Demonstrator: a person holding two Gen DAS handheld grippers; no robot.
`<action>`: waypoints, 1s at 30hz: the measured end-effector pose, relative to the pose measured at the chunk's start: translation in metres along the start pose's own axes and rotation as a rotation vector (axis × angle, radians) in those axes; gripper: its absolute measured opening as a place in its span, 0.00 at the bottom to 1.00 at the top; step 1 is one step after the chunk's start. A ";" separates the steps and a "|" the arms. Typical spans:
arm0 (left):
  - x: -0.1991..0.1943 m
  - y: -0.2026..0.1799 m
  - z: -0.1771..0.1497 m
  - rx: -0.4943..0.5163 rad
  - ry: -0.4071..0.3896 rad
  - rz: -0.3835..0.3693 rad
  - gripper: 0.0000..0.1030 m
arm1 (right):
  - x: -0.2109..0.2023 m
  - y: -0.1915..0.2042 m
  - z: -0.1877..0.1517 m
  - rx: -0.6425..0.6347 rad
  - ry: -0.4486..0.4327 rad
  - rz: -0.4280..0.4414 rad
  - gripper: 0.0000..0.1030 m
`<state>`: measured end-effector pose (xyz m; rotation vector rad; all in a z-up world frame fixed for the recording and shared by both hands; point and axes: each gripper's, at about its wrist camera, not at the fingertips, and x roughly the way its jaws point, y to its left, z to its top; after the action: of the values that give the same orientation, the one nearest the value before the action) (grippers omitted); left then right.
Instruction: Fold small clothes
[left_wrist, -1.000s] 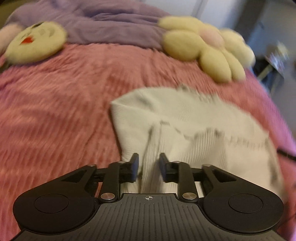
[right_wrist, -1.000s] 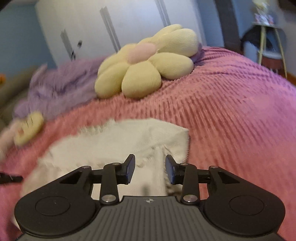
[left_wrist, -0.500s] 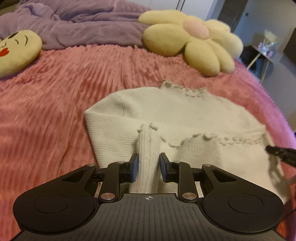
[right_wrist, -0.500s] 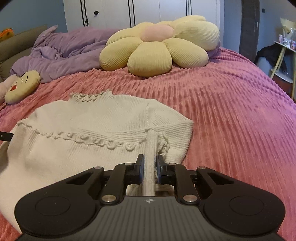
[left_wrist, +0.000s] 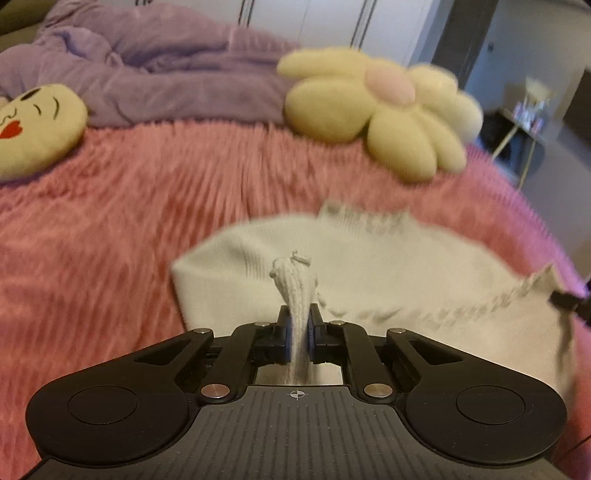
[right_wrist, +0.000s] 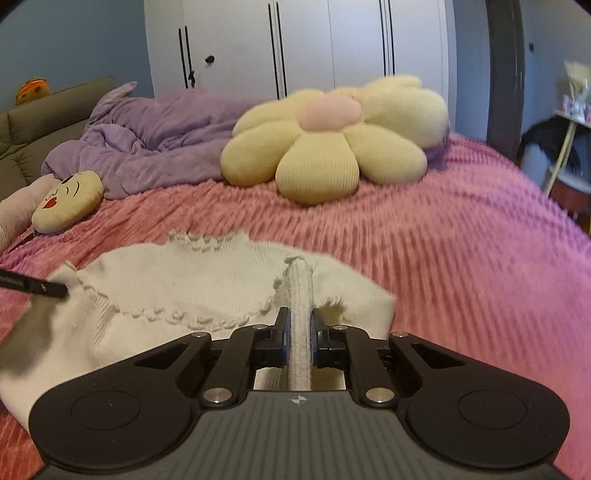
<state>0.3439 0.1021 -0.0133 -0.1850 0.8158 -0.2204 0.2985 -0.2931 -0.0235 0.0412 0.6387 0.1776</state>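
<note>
Left claw (left_wrist: 298, 330): clenched on cream sweater's (left_wrist: 406, 280) ruffled hem. Right claw (right_wrist: 300, 334): clenched likewise, opposite corner. Sweater lies ahead on pink bedspread (right_wrist: 461, 258), hem nearest, collar (right_wrist: 208, 238) farthest; fold runs forward, away from both claws.

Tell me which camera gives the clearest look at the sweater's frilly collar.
The right wrist view: the cream sweater is sharp there, and its ruffled collar shows each scallop. In the left wrist view the collar is motion-blurred, a pale smear beyond the left gripper.
</note>
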 end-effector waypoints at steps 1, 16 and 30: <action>-0.005 0.003 0.006 -0.017 -0.018 -0.007 0.10 | -0.002 0.000 0.003 -0.007 -0.016 -0.006 0.08; 0.024 0.015 0.002 -0.014 0.019 0.063 0.10 | 0.041 -0.013 -0.004 0.039 0.123 -0.036 0.13; 0.033 0.024 -0.008 -0.049 0.055 0.069 0.10 | 0.066 -0.008 -0.006 -0.034 0.131 -0.050 0.07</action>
<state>0.3629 0.1160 -0.0476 -0.1967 0.8808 -0.1408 0.3481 -0.2898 -0.0679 -0.0191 0.7663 0.1430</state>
